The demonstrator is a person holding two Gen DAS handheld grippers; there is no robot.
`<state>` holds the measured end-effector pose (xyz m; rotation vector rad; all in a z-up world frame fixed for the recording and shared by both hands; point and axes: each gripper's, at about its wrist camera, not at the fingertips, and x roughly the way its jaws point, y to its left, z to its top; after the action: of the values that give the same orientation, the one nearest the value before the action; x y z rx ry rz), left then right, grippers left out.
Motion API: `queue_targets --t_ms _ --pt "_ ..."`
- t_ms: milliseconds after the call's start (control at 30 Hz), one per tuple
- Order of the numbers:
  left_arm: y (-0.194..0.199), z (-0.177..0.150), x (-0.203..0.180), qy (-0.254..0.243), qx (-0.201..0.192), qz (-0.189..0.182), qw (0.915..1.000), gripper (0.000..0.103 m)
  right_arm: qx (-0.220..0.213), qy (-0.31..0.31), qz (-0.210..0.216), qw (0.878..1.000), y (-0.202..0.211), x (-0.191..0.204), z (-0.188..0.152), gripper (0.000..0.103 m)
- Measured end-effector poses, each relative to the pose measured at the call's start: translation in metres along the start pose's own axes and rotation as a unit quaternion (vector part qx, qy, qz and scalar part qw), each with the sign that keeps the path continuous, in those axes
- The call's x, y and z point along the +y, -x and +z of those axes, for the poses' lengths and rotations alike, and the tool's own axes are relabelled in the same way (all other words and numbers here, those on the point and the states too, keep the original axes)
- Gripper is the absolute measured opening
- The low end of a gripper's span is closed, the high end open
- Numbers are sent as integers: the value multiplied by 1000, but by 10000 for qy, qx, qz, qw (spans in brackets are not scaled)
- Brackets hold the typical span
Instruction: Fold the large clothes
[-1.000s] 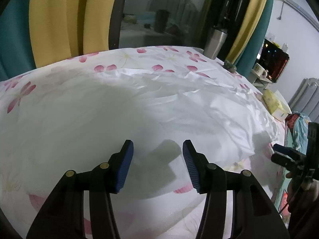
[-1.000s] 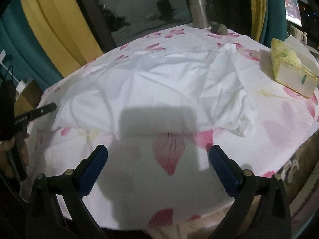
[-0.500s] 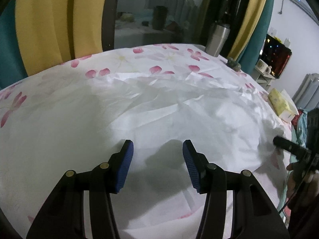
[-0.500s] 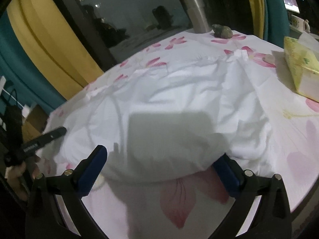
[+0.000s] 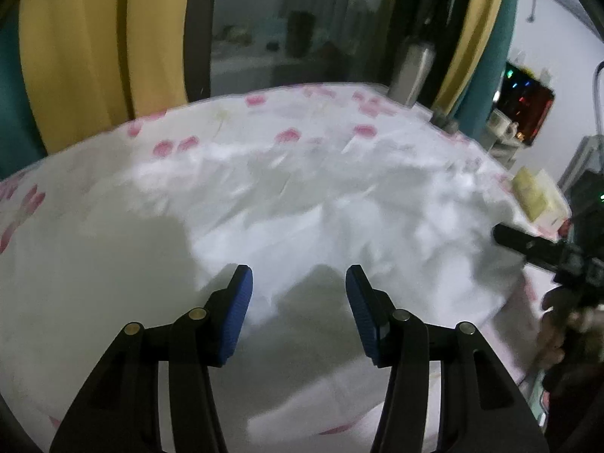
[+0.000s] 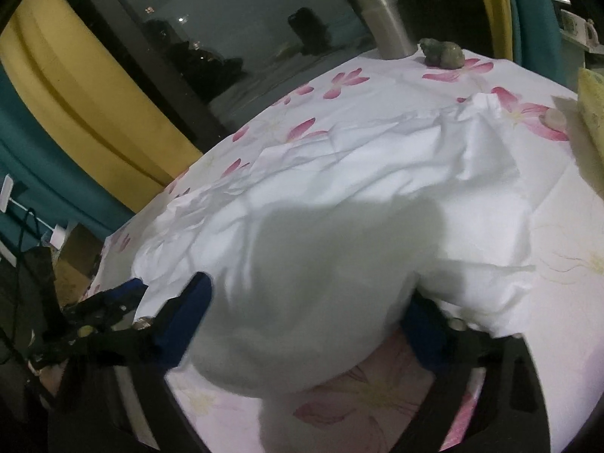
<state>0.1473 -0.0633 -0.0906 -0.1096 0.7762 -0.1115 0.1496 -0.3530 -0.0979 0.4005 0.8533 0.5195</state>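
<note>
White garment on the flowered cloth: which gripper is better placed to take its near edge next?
Probably the right gripper: its closing jaws straddle the white garment at the near hem. The left gripper stands open over the flat middle of the cloth, with no edge between its pads.

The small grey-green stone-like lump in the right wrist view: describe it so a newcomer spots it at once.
Start at the tall steel tumbler at the far edge of the flowered tablecloth. Just right of its base sits the small grey-green lump, beside a pink petal print. It is the only dull, rounded thing there.

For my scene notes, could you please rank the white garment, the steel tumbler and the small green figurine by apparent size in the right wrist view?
1. white garment
2. steel tumbler
3. green figurine

The garment lies nearest the camera, which exaggerates its lead.
</note>
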Motion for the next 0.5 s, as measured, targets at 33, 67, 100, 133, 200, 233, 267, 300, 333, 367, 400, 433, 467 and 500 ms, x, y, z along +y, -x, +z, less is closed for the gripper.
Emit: queue_targets --t_ms 33,67,100,133,200,233,267,300,333,367,400,433,467,500 --pt "2 2 -1 -6 -76 -52 10000 54 -28 -132 66 9999 2 -3 0 89" --pt "1 3 -2 -9 -87 -91 9999 54 -56 -205 80 9997 2 -5 1 89" --pt "-3 3 -3 -18 -14 -124 9999 54 -120 -261 57 9996 3 -7 1 89" --pt "-13 2 -3 -12 170 -146 9997 54 -167 -236 16 9996 2 -8 2 89" --pt "-31 -5 -3 13 472 -153 9988 54 -225 -64 -111 9997 -2 -4 3 89" --pt "-32 -7 -6 -80 409 -83 9991 54 -212 47 -202 9996 -6 1 4 90" --pt "-32 -9 -10 -224 348 9 9991 54 -187 81 -206 9996 -8 3 6 90" --pt "-34 -9 -12 -278 375 70 9989 54 -153 114 -156 9997 -12 5 8 90" --pt "-35 -9 -13 -274 387 91 9988 54 -85 155 57 9998 -17 7 9 80" --pt "-35 -9 -13 -271 387 149 9988 54 -9 157 111 9998 -21 7 9 50" --pt "-36 -9 -11 -256 367 170 9989 54 15 121 112 9999 -24 7 10 48" --pt "-36 -9 -10 -237 353 158 9990 54 7 145 181 9997 -25 7 11 43" --pt "-36 -8 -9 -221 337 155 9991 54 7 233 252 9994 -24 9 12 35" --pt "-36 -9 -9 -220 322 154 9991 55 -11 289 270 9992 -24 11 13 32"
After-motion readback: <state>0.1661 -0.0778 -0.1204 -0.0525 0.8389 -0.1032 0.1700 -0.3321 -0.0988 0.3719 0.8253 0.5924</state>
